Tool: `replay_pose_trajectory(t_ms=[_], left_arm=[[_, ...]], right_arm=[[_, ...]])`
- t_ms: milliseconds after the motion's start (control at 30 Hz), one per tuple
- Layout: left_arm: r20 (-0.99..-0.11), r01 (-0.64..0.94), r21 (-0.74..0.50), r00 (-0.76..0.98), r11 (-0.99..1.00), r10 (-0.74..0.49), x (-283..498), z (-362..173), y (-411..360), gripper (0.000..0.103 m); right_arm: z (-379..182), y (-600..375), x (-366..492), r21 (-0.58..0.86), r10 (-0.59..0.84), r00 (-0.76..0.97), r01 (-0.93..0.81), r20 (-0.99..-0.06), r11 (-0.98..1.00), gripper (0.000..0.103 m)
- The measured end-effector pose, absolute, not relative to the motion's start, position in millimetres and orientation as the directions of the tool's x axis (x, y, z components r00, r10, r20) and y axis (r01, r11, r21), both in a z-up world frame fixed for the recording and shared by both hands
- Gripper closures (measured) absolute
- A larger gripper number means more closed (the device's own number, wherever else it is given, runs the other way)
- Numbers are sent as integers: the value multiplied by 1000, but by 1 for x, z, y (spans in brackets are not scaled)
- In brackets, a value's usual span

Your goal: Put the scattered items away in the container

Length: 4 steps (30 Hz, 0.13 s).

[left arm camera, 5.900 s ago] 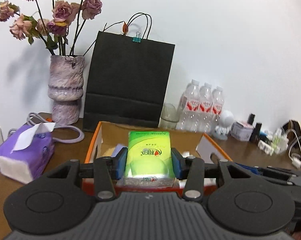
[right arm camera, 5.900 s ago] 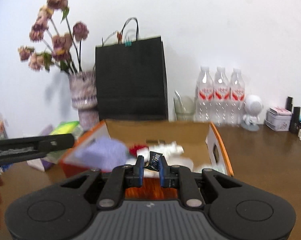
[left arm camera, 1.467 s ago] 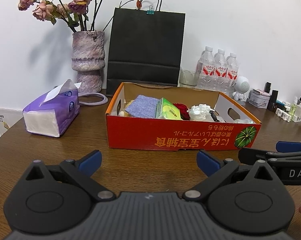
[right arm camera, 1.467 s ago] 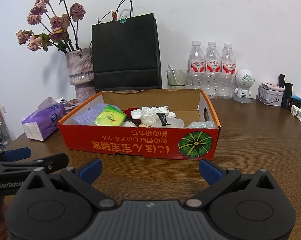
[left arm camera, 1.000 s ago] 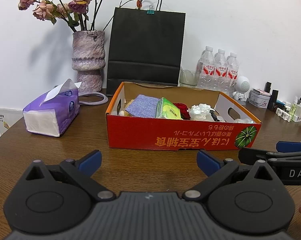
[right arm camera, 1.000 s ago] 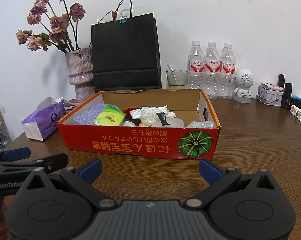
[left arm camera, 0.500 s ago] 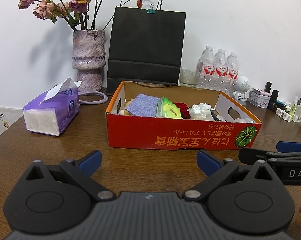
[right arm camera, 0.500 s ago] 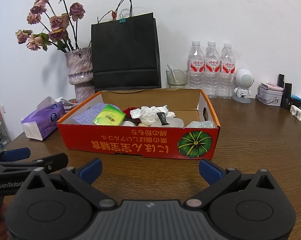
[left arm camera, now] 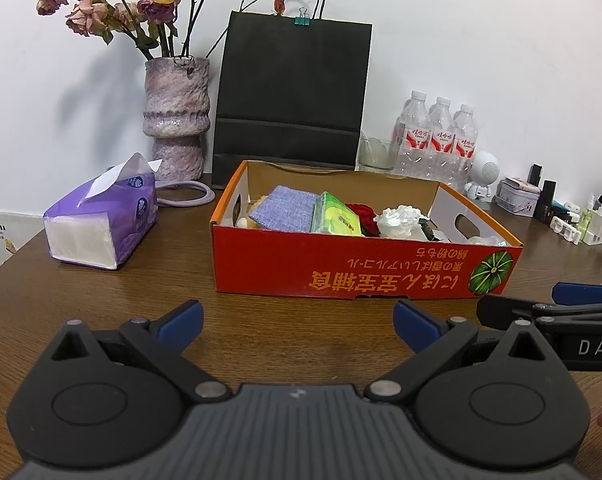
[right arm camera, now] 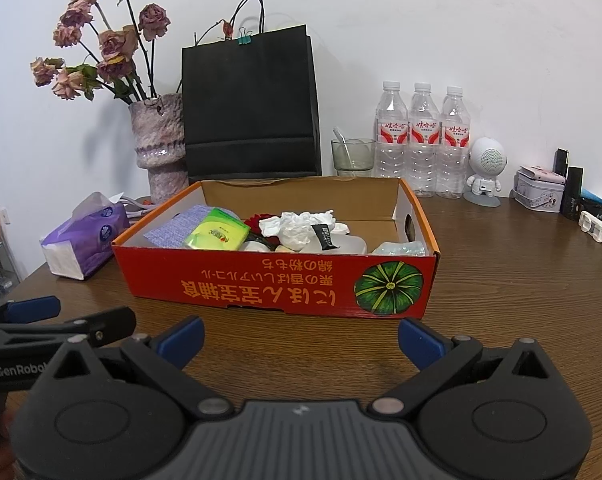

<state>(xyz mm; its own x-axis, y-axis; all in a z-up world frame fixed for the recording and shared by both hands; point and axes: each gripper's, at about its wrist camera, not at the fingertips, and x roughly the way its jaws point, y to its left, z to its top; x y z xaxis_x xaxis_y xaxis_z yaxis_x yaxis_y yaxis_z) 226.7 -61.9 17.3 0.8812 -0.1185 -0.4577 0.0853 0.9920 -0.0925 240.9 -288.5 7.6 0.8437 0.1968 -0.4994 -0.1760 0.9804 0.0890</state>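
The red cardboard box (left arm camera: 365,264) stands on the wooden table, also in the right wrist view (right arm camera: 277,280). Inside lie a blue-grey cloth (left arm camera: 285,210), a green tissue pack (left arm camera: 337,220) (right arm camera: 217,234), a red flower (left arm camera: 363,214), crumpled white paper (right arm camera: 297,226) and a small black sachet (right arm camera: 325,236). My left gripper (left arm camera: 297,326) is open and empty, held back from the box's front. My right gripper (right arm camera: 299,340) is open and empty, also in front of the box.
A purple tissue box (left arm camera: 101,224) sits left of the box. A vase of dried roses (left arm camera: 177,116), a black paper bag (left arm camera: 293,96), three water bottles (right arm camera: 421,140), a glass (right arm camera: 351,154) and small items (right arm camera: 541,192) line the back wall.
Since 5.9 s ago both grippers let go of the green tissue pack and the black sachet into the box and drew back. Over the last second nothing has visibly moved.
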Motion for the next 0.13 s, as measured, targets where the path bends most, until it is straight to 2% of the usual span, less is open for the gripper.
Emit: replay_pose_trajectory(t_ms=[133], left_arm=[[-438, 65, -79, 894, 995, -93, 223, 18, -63, 0]], right_arm=[[7, -286, 241, 89, 201, 843, -181, -498, 979, 0]])
